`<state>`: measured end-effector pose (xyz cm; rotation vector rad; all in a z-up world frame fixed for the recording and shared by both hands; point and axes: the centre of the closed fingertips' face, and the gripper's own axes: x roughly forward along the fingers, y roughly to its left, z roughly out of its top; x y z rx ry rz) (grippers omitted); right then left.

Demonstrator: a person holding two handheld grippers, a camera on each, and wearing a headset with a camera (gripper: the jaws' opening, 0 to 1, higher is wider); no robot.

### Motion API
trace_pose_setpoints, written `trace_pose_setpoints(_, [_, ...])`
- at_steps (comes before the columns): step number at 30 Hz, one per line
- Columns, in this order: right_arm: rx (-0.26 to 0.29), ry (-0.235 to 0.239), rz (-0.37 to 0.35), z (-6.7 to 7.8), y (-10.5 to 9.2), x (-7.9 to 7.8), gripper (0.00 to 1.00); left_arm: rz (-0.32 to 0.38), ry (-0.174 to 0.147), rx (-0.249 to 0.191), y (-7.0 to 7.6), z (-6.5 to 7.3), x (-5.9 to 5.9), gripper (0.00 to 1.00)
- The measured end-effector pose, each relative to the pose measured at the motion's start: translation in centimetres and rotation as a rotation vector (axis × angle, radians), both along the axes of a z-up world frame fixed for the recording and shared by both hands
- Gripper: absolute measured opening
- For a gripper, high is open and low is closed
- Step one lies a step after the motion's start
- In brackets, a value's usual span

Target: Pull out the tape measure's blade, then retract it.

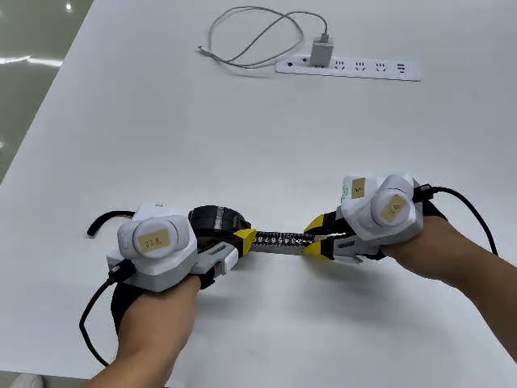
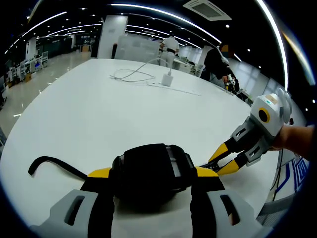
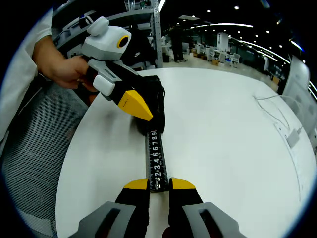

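White workbench (image 1: 161,121), glossy floor (image 1: 24,73), ceiling light strips (image 2: 143,7)

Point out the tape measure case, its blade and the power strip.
tape measure case (image 2: 151,171): left gripper view, middle of its black body.
blade (image 3: 156,161): right gripper view, on the printed numbers.
power strip (image 1: 371,69): head view, white top between sockets.

You had a white surface (image 1: 161,129) before you. Toward one o'clock on it lay a white power strip (image 1: 355,68), with a white charger (image 1: 321,51) plugged in at its left end. The charger's grey cable (image 1: 242,40) lay in loose loops at its nine o'clock. In the left gripper view, a person (image 2: 171,48) stood beyond the surface.
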<state>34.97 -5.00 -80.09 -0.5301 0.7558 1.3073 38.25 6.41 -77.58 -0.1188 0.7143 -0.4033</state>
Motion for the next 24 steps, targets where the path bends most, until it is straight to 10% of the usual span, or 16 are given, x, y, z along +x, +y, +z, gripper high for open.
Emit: trace_pose_setpoints(24, [0.044, 0.016, 0.025, 0.0, 3.3, 0.4, 0.10, 0.015, 0.003, -0.018, 0.0, 0.0, 0.0, 0.58])
